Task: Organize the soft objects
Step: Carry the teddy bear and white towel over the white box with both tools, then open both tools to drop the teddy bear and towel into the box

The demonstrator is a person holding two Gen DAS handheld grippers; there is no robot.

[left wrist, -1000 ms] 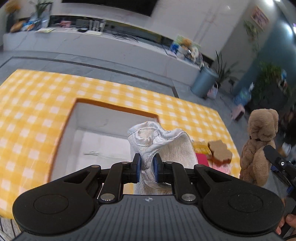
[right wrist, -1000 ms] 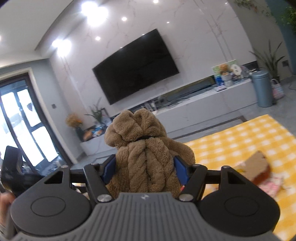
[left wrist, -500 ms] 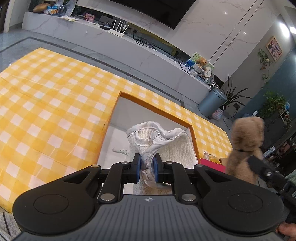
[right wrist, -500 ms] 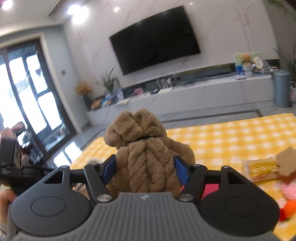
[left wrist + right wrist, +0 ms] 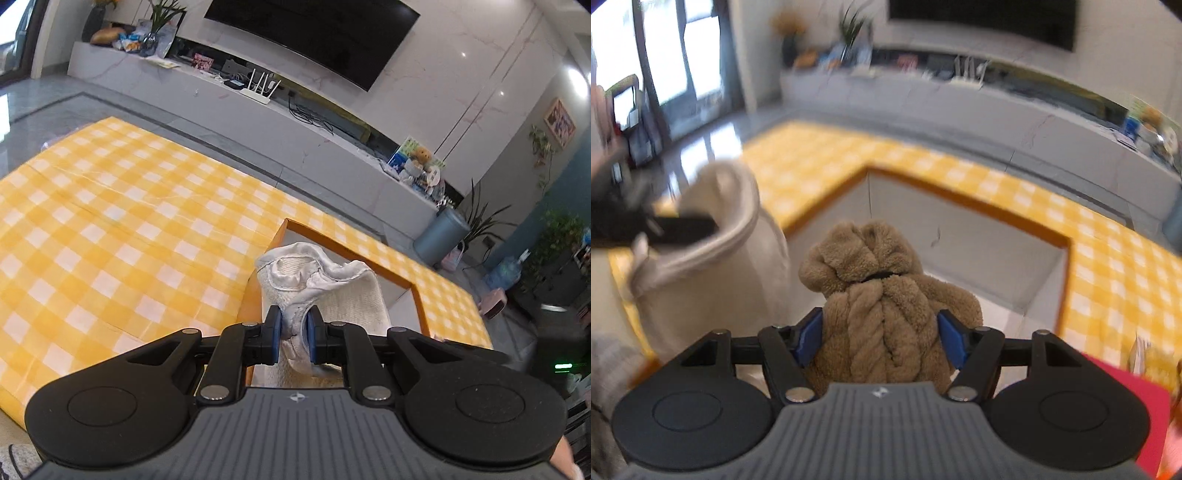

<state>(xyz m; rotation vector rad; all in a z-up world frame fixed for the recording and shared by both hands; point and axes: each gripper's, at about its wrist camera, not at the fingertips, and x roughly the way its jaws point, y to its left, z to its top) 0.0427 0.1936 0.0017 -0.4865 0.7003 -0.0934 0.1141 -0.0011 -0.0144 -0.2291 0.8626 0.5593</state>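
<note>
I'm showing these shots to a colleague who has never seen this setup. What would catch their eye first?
Probably the brown plush bear, clamped between the blue pads of the right gripper and hanging over the open white box. Next, the white cloth pouch pinched in the left gripper, held at the box's near edge. Around both spreads the bright yellow checked tablecloth.

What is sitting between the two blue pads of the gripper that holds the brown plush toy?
Only the brown plush toy itself: the right gripper is clamped on its body, as the right wrist view shows.
</note>
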